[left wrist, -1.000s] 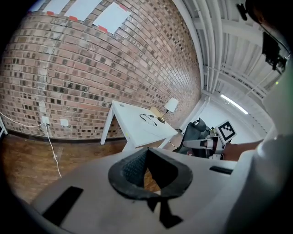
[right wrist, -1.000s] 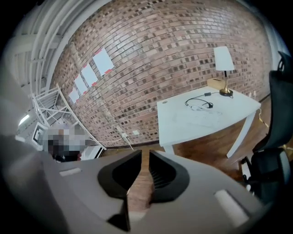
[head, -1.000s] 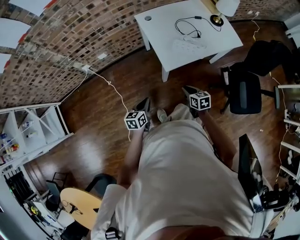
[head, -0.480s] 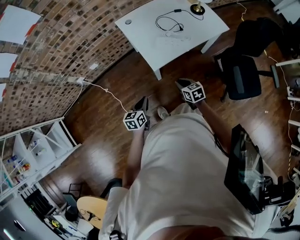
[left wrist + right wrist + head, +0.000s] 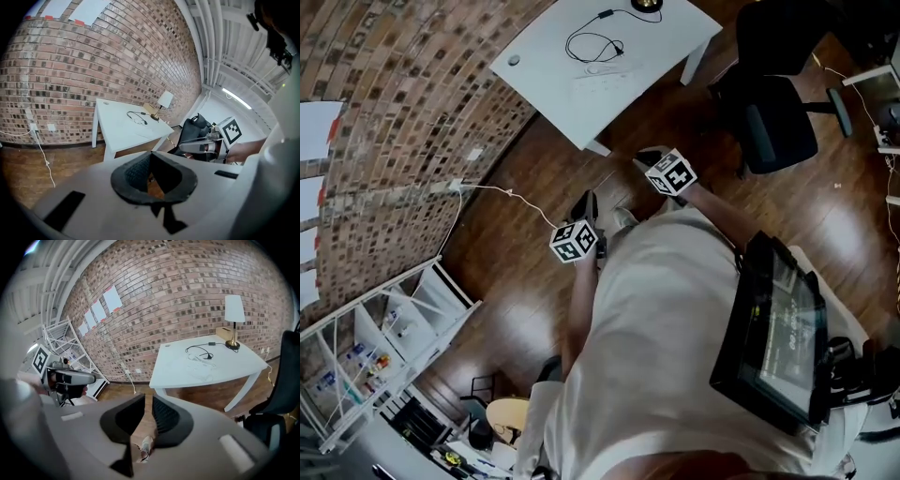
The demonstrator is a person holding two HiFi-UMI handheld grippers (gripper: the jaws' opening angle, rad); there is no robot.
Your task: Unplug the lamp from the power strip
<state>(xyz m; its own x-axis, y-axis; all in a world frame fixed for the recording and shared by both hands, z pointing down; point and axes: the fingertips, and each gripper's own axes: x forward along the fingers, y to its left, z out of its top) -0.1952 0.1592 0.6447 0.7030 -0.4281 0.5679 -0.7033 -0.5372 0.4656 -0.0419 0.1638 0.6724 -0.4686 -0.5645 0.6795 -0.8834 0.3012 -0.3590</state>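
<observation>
The white table (image 5: 609,89) stands far ahead against the brick wall. On it lie a looped black cord (image 5: 591,42) and a pale power strip (image 5: 602,70); only the lamp's base (image 5: 645,5) shows at the frame's top. In the right gripper view the lamp (image 5: 233,315), cord (image 5: 199,352) and power strip (image 5: 200,366) are all visible. My left gripper (image 5: 586,204) is held over the floor, well short of the table, its pads meeting at the tips (image 5: 150,153) on nothing. My right gripper (image 5: 649,157) is closer to the table, its jaws a narrow gap apart (image 5: 148,397) and empty.
A black office chair (image 5: 769,112) stands right of the table. A thin white cable (image 5: 502,190) runs from a wall outlet across the wooden floor. White shelving (image 5: 384,347) is at the left. A dark screen (image 5: 773,328) sits beside the person's right side.
The person has stepped closer to the table and turned, so it has shifted left and up in the head view. Both grippers have moved forward. The lampshade has left the frame.
</observation>
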